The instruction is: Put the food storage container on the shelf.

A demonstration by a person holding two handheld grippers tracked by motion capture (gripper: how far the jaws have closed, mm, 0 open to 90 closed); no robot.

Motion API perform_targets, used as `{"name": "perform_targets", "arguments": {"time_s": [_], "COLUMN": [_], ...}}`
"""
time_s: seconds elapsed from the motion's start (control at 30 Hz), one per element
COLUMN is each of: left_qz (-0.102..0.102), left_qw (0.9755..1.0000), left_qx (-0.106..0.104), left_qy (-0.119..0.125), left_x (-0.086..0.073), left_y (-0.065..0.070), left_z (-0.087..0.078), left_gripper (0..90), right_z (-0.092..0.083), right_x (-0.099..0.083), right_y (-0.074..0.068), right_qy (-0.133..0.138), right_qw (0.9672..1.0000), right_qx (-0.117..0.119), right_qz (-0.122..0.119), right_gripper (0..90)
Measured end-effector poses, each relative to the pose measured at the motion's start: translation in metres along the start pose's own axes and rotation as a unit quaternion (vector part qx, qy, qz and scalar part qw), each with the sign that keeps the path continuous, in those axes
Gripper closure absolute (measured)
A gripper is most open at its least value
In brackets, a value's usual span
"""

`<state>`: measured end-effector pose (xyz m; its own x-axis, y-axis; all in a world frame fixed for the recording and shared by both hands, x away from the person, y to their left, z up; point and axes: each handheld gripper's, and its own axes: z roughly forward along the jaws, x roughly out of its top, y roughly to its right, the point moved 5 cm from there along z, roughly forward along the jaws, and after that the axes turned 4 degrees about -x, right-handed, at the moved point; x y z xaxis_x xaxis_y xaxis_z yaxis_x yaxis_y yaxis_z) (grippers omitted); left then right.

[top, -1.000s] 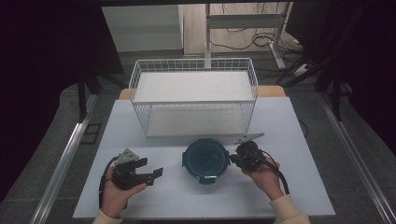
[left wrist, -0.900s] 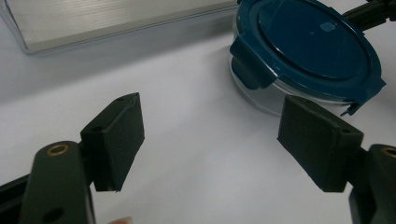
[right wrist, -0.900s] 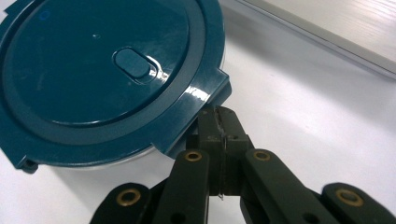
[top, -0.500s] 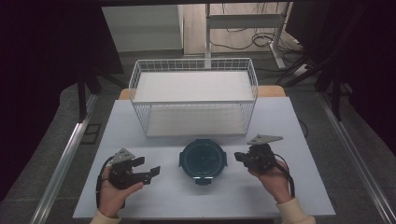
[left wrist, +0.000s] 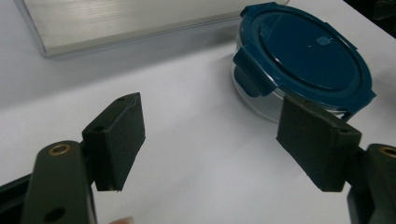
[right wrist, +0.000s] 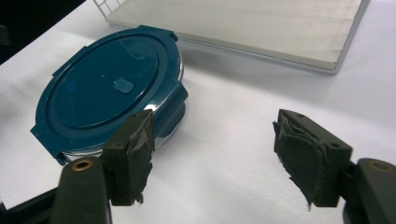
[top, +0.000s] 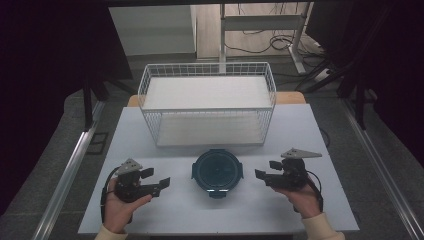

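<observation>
On the white table [top: 150, 145], between the two grippers, sits a round container [top: 217, 171] with a dark teal lid, its clear wall showing under the lid in both gripper views. The lid's side tabs are folded down against the wall. Behind it, toward the far edge of the table, stands a white wire basket [top: 207, 102] with a pale board as its floor; the container lies just in front of the basket, apart from it. The left gripper [top: 159, 184] is held in the person's left hand [top: 120, 207] to the left of the container, its jaws spread wide with nothing between them; in the left gripper view the container shows up and to the right, beyond the right-hand jaw. The right gripper [top: 262, 175] is held in the right hand [top: 302, 195] to the right of the container, pointing toward it, jaws likewise spread and empty, their pads [right wrist: 135, 154] looking frayed at the edges. Neither gripper touches the container. A grey three-cornered plate [top: 301, 153] tops the right gripper.
</observation>
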<state>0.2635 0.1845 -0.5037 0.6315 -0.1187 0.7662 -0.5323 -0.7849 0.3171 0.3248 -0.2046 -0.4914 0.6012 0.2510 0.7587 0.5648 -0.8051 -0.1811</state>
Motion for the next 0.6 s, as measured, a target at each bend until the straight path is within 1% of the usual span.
{"name": "perform_targets", "arguments": {"time_s": [0.07, 0.1, 0.2, 0.23, 0.27, 0.3, 0.4, 0.47, 0.5, 0.57, 0.6], "left_qz": [0.000, -0.001, -0.006, -0.006, -0.012, -0.024, -0.030, -0.036, -0.040, -0.042, -0.044], "left_qw": [1.0000, 1.0000, 1.0000, 1.0000, 0.9999, 0.9996, 0.9994, 0.9991, 0.9988, 0.9986, 0.9984], "left_qx": [-0.001, -0.002, 0.001, 0.001, 0.002, -0.002, -0.006, -0.014, -0.023, -0.027, -0.031], "left_qy": [0.002, 0.000, -0.007, -0.007, -0.009, -0.016, -0.018, -0.018, -0.017, -0.016, -0.015], "left_x": [0.001, 0.001, 0.002, 0.002, 0.003, 0.004, 0.007, 0.010, 0.014, 0.016, 0.019], "left_y": [0.001, 0.002, 0.003, 0.003, 0.004, 0.004, 0.004, 0.006, 0.009, 0.011, 0.012], "left_z": [0.000, 0.001, 0.005, 0.005, 0.006, 0.008, 0.009, 0.009, 0.009, 0.010, 0.011], "left_gripper": [22.9, 22.7, 21.4, 20.8, 20.2, 19.7, 19.5, 19.5, 19.3, 19.1, 18.8], "right_z": [0.000, 0.000, -0.001, -0.001, -0.001, -0.001, -0.001, -0.001, 0.000, 0.001, 0.005], "right_x": [0.000, 0.000, 0.001, 0.001, 0.001, 0.002, 0.002, 0.004, 0.006, 0.006, 0.009], "right_y": [0.000, -0.001, -0.002, -0.002, -0.003, -0.003, -0.005, -0.007, -0.010, -0.012, -0.017], "right_qy": [-0.001, -0.001, 0.002, 0.002, 0.007, 0.010, 0.011, 0.011, 0.012, 0.011, 0.006], "right_qw": [1.0000, 0.9999, 0.9998, 0.9998, 0.9998, 0.9998, 0.9997, 0.9997, 0.9995, 0.9994, 0.9993], "right_qx": [0.003, 0.011, 0.019, 0.019, 0.017, 0.016, 0.019, 0.020, 0.027, 0.030, 0.037], "right_qz": [0.003, 0.007, 0.009, 0.009, 0.011, 0.010, 0.010, 0.009, 0.011, 0.011, 0.005], "right_gripper": [26.7, 26.0, 25.2, 25.2, 25.2, 25.2, 25.2, 25.0, 24.7, 24.5, 23.4]}}
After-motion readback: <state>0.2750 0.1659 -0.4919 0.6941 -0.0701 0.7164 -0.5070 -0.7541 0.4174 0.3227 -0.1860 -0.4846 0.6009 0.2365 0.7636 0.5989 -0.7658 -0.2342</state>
